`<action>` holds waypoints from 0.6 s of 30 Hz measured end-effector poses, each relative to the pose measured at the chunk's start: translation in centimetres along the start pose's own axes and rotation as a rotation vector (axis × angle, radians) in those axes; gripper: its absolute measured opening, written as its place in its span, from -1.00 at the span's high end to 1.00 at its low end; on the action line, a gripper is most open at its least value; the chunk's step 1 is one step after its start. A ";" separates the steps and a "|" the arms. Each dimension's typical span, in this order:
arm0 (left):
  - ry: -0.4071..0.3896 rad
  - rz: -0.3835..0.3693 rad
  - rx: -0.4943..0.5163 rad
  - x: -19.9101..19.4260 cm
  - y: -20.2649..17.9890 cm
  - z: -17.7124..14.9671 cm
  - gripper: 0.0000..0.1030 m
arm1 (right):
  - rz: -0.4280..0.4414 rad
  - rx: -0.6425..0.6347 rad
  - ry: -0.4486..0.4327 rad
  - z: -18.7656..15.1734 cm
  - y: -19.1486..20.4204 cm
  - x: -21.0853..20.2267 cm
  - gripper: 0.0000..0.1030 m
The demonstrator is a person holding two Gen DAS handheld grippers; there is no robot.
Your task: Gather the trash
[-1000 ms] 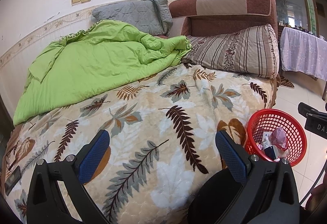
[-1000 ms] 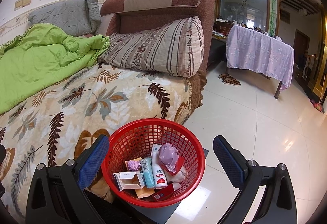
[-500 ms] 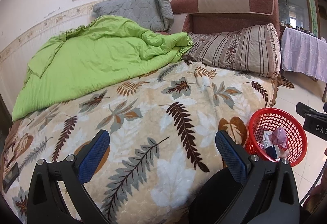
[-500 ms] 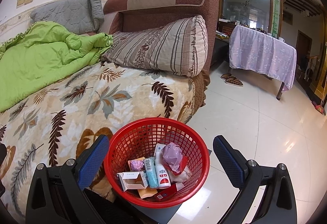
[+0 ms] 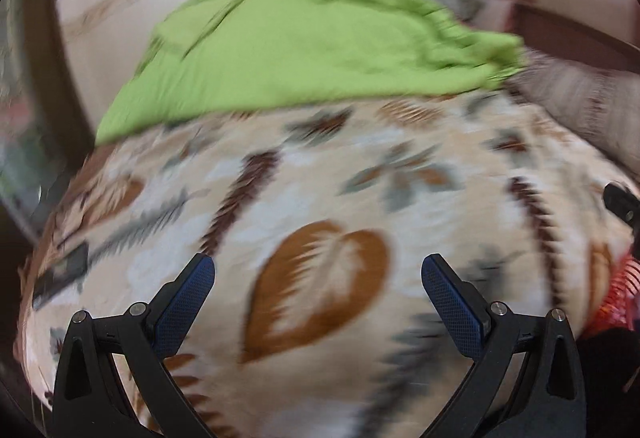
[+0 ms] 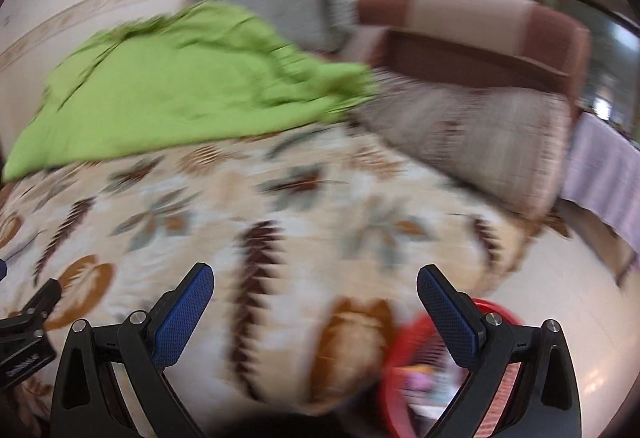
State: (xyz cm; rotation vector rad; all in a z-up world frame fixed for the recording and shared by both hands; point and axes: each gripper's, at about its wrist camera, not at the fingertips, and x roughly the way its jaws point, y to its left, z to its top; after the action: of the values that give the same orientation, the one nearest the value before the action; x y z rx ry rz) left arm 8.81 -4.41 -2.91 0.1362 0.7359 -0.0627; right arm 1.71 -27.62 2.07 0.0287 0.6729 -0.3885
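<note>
Both blurred: left gripper (image 5: 318,274) and right gripper (image 6: 314,284) gape wide, empty, over leaf-print bedspread (image 5: 320,198); red basket (image 6: 404,362) at right gripper's lower right, off the bed edge.

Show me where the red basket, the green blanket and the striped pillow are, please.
red basket (image 6: 404,390): right wrist view, its blurred left rim.
green blanket (image 6: 168,94): right wrist view, middle of the fabric.
striped pillow (image 6: 480,142): right wrist view, its front face.

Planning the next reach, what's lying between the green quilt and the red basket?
Right wrist view: only leaf-print bedspread between green quilt and red basket; blur could hide small scraps.
</note>
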 end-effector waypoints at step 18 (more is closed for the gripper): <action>0.229 0.110 -0.223 13.1 7.2 0.9 -1.00 | 0.160 -0.122 0.288 0.7 16.5 20.0 -0.99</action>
State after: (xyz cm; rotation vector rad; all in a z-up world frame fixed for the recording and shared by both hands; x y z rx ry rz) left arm 19.84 2.47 -10.33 -0.0302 0.9572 0.1415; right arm 22.33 -19.28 -11.22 0.0228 0.9706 -0.1901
